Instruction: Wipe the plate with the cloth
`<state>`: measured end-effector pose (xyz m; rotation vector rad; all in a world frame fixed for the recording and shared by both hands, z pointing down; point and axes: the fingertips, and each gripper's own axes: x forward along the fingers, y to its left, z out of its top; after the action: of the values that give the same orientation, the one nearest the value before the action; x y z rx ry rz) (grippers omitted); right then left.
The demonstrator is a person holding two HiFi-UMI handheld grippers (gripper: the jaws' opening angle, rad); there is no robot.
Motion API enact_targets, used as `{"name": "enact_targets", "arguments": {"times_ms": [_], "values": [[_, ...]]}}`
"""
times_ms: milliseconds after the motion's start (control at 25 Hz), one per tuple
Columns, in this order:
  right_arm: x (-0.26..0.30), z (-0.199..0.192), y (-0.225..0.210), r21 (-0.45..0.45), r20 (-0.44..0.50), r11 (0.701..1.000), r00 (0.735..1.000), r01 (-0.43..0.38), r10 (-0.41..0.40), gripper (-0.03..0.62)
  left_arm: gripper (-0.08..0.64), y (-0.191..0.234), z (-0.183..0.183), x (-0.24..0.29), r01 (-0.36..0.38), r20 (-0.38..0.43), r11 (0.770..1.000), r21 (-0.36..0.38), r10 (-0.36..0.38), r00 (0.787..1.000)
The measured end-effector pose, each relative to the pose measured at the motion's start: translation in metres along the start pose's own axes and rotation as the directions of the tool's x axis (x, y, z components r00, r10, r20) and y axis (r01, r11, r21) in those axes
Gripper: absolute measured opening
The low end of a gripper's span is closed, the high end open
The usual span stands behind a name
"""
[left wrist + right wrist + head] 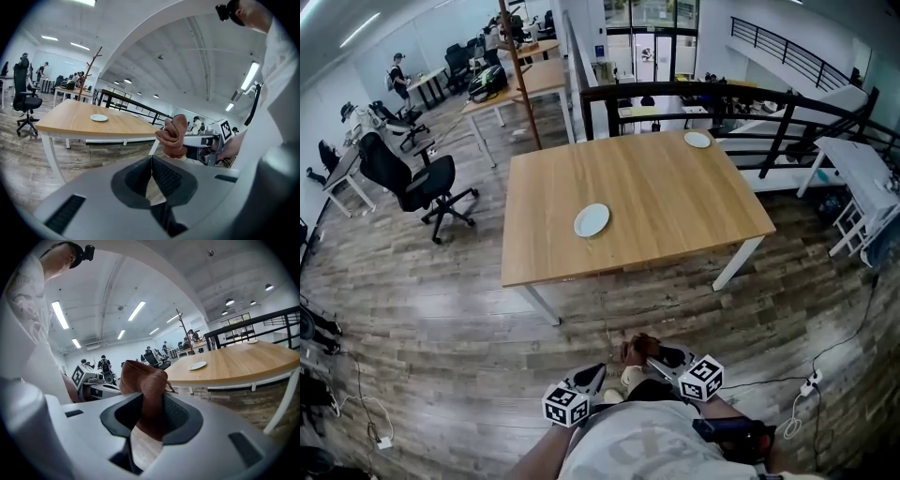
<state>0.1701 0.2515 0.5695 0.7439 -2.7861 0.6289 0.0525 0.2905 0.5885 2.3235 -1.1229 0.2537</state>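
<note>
— Plate (592,220): where does the head view put it?
— Flat on the light wooden table (675,216), left of its middle. It is round, pale and smooth. A second plate (697,140) lies near the far edge.
— And the cloth (637,349)?
— A crumpled brown bunch at the tip of the right gripper (652,354), low by the person's body and well apart from the plate. The left gripper (591,377) is just beside it, over the plank floor (441,309).
— Left gripper view?
— Its dark ribbed pads are pressed together on nothing (the cloth hangs beyond them, in the other tool).
— Right gripper view?
— Jaws clamped on the cloth. It has a coarse, towel-like weave and is folded into a lump that rises above the pads. The plate shows as a thin white disc on the tabletop beyond.
</note>
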Motion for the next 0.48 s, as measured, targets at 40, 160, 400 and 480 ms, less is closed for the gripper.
{"name": "enact_targets", "arguments": {"times_ms": [40,160,400,480], "values": [[0.0001,0.0003,-0.0007,-0.001,-0.003,1.000,1.000,0.001,-0.001,0.127,0.013,0.0008,0.0003,0.0006,-0.001,0.002,1.000,-0.003,0.001,1.000],[-0.0010,0.0008,-0.0033,-0.006,-0.013,1.000,1.000,0.007,-0.007,0.127,0.013,0.0013,0.0019,0.0026,0.001,0.009,1.000,-0.008,0.000,1.000],[0.0024,-0.0005,-0.0056,0.004,-0.023,0.999,0.999,0.032,-0.032,0.127,0.014,0.0021,0.0014,0.0013,0.010,0.012,1.000,-0.019,-0.010,1.000],[0.0039,-0.0013,-0.0042,0.014,-0.025,0.999,0.999,0.038,-0.037,0.127,0.013,0.0013,0.0012,0.0002,0.016,0.010,1.000,-0.020,-0.016,1.000]]}}
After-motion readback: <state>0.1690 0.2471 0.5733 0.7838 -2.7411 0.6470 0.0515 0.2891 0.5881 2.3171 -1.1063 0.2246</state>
